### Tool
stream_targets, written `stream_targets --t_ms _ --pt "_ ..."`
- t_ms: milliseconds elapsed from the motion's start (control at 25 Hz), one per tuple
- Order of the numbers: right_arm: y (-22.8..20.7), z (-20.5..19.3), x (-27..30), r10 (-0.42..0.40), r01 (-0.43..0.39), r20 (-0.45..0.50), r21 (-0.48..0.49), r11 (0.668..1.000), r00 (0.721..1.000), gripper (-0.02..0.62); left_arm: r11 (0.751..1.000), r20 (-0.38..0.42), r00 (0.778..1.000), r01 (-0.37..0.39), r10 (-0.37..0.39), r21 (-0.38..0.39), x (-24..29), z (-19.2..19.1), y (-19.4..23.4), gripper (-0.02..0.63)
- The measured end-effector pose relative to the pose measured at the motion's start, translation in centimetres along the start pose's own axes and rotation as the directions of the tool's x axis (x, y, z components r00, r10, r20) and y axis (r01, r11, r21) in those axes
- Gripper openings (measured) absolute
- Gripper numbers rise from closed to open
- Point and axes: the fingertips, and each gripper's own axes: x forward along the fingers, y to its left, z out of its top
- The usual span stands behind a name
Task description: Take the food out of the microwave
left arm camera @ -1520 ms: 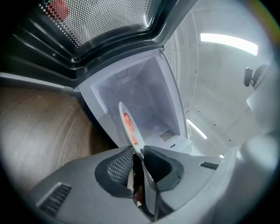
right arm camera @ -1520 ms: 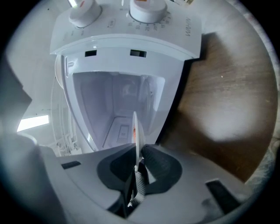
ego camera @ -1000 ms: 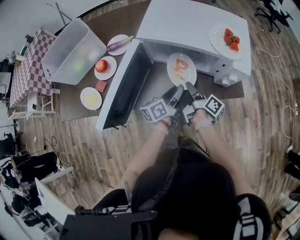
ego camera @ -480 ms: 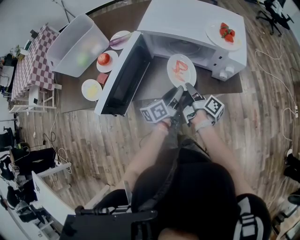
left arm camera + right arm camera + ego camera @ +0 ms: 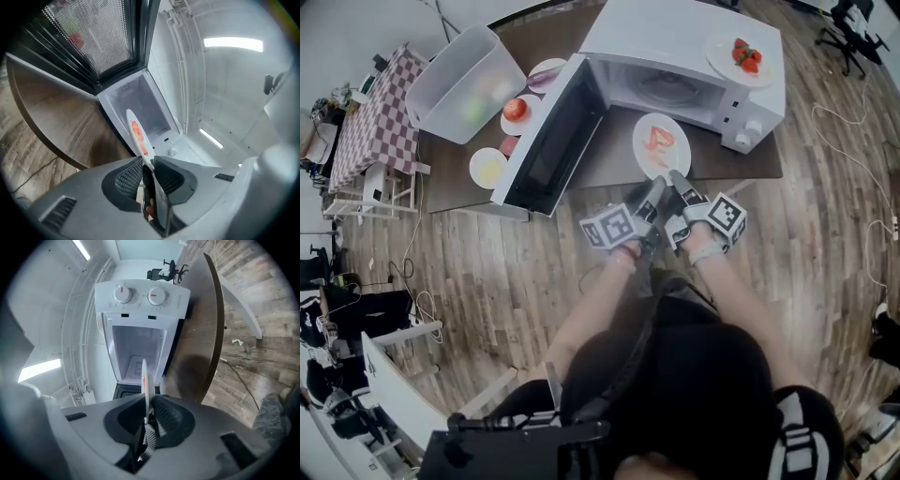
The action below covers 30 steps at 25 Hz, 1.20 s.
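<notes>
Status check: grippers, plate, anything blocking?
Both shut on near rim of plate of red food: left gripper, right gripper. Plate outside the microwave, over the table. Path looks clear; open door off to the left.

Bin (image 5: 441, 94) contents blurred behind translucent wall; food (image 5: 659, 141) on plate (image 5: 641, 150) unidentifiable.

The white plate (image 5: 662, 150) carrying red-orange food (image 5: 660, 139) is hanging level just outside the microwave (image 5: 684, 42), over the brown bench (image 5: 605, 167) in front of the open cavity. Its near rim is sitting pinched in the left tool (image 5: 653, 187) and the right tool (image 5: 678, 180), side by side. The white microwave is standing with its dark-windowed door (image 5: 551, 141) swung wide to the left.
</notes>
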Motion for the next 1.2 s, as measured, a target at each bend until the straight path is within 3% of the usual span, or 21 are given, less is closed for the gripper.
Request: stream_targets --t_ms 600,1200 --pt "0.3 -0.5 -2.1 -0.001 0.001 0.046 0.006 1.0 0.999 0.044 0.999 -0.039 0.999 0.031 -0.03 0.015 -0.9 -1.2 -1.2 0.078" --pt "0.3 -5.4 -6.5 0.007 -0.011 0.105 0.036 0.999 0.994 0.044 0.999 -0.094 0.994 0.051 -0.049 0.019 -6.4 -4.1 -2.6 0.078"
